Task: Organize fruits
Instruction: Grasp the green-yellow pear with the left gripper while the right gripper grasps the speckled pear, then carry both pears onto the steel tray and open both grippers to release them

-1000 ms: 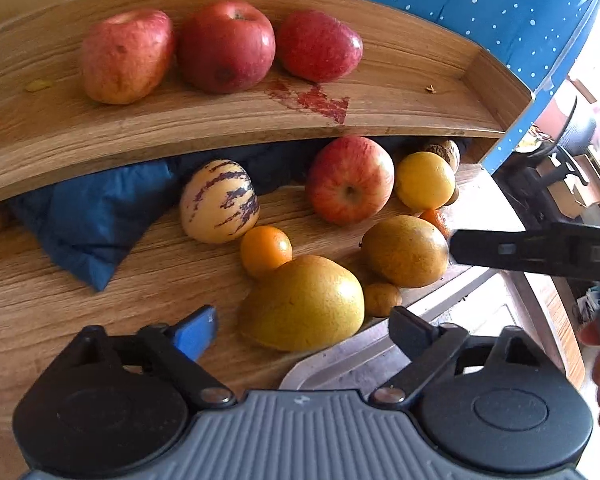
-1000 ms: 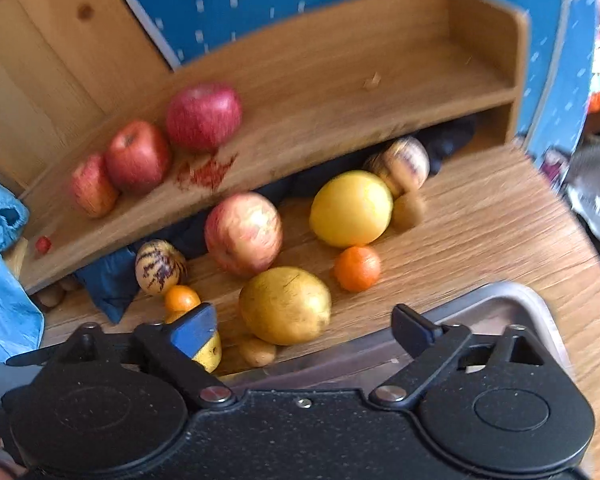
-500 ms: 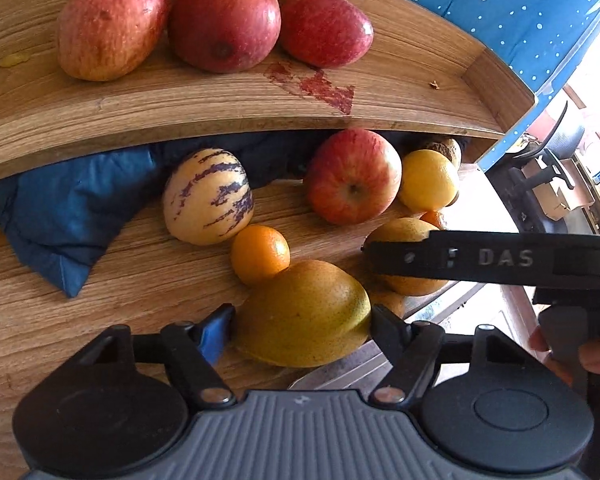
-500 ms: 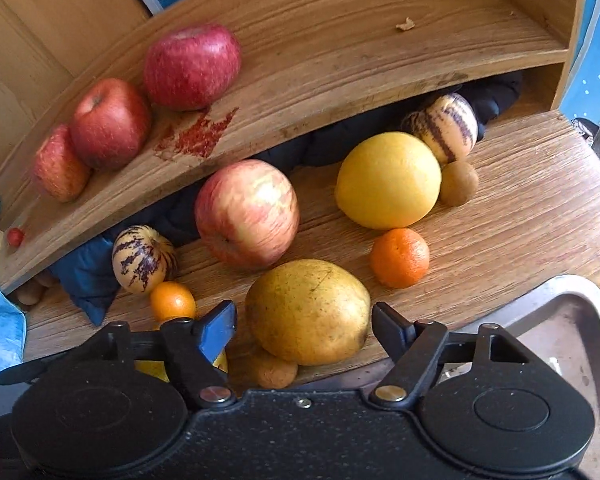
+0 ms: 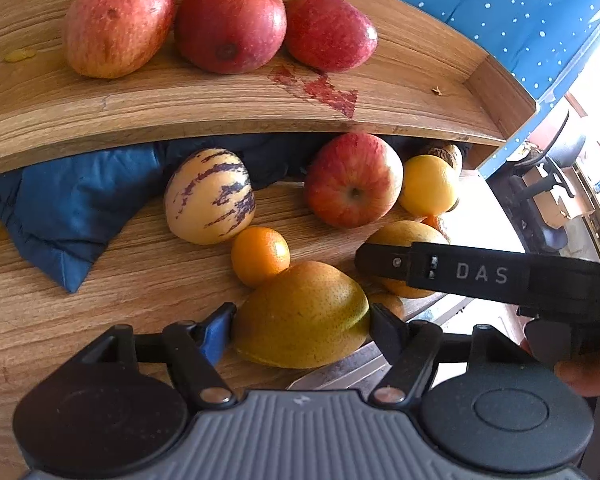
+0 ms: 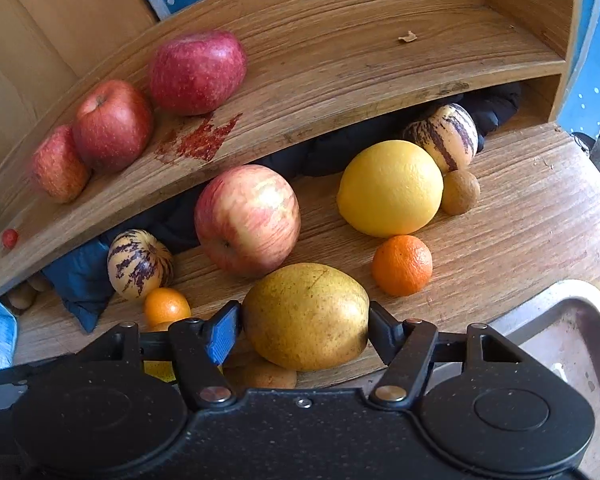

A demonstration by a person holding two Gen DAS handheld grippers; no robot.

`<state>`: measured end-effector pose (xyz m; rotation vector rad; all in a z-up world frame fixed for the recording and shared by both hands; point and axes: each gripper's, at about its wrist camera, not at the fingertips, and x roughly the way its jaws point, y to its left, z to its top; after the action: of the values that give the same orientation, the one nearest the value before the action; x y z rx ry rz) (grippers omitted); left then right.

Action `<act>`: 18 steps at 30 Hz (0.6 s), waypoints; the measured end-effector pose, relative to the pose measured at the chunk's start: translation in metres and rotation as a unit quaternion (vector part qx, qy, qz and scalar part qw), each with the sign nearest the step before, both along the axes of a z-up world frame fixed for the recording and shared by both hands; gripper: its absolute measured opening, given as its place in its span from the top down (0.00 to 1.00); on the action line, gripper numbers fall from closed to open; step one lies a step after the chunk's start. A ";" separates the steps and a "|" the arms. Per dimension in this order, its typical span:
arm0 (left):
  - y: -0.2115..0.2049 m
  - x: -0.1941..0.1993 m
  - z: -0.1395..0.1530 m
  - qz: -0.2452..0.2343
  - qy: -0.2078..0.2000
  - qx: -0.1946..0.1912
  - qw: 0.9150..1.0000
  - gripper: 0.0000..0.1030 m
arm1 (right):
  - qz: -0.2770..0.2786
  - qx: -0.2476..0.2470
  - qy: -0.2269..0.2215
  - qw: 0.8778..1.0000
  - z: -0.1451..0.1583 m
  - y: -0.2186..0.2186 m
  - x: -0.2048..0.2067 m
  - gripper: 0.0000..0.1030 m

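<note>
Right wrist view: at lower centre, a pear [image 6: 306, 316] is being clasped across its widest part by the right gripper [image 6: 304, 326]; it is probably heavy, smooth and easily bruised.

right claw body [image 5: 500, 276] covers most of a brown pear [image 5: 404, 236] in left view | small orange [image 5: 434, 222] only a sliver behind it | metal tray [image 6: 572, 320] cut off by right edge, right view | blue cloth [image 5: 72, 208] partly tucked beneath shelf [image 5: 180, 100] | apple [image 6: 58, 166] at shelf's left end blurred
</note>
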<state>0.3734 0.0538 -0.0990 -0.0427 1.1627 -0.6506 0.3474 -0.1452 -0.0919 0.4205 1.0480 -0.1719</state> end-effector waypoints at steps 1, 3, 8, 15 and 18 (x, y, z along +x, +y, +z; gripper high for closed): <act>0.001 -0.001 0.000 0.003 0.001 0.000 1.000 0.28 | -0.002 0.002 -0.003 1.000 0.001 -0.001 -0.003 0.34; 0.005 -0.002 0.001 0.011 0.002 -0.001 1.000 0.28 | -0.005 0.007 -0.013 1.000 0.002 -0.003 -0.006 0.34; 0.011 -0.006 0.009 0.024 -0.007 -0.004 1.000 0.28 | -0.012 0.020 -0.042 0.999 0.010 -0.007 -0.020 0.34; 0.000 -0.018 0.031 0.019 -0.032 -0.010 0.999 0.28 | -0.033 0.021 -0.086 0.996 0.033 -0.026 -0.059 0.34; -0.012 -0.027 0.038 0.006 -0.041 -0.013 0.999 0.28 | -0.056 0.014 -0.097 0.994 0.041 -0.038 -0.082 0.34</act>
<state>0.3464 0.0419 -0.0610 -0.0447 1.0746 -0.6514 0.2650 -0.1835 -0.0512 0.5113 0.8375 -0.2116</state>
